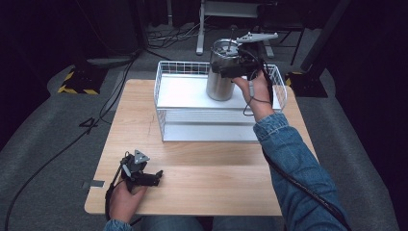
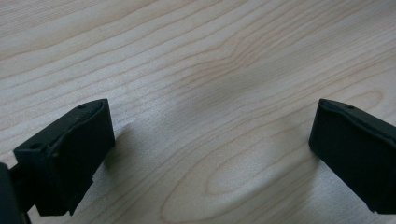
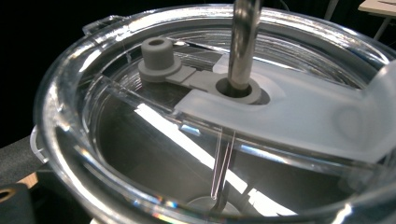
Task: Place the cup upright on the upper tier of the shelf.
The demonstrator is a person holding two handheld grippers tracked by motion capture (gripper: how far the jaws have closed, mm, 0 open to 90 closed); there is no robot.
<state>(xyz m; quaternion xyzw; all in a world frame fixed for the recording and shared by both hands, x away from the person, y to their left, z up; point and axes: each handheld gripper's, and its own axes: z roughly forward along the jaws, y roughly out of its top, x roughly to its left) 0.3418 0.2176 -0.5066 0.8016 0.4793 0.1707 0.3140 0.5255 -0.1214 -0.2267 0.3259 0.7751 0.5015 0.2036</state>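
**High view: tumbler gripped at the rack**

Steel tumbler (image 1: 221,77) stands in the white wire rack (image 1: 166,84), table's 12 o'clock. Right gripper (image 1: 230,69) clamps its upper wall. Judged rigid, slick, top-heavy; clear lid (image 3: 116,140), metal straw (image 3: 243,42). Left gripper (image 1: 153,177) spread, 7 o'clock.

Silver tumbler (image 1: 220,77), clear lid (image 3: 140,116); white wire basket (image 1: 166,98); pale wood-grain table (image 1: 202,168).

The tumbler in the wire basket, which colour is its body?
Silver, shiny metal; the tumbler shows best in the high view.
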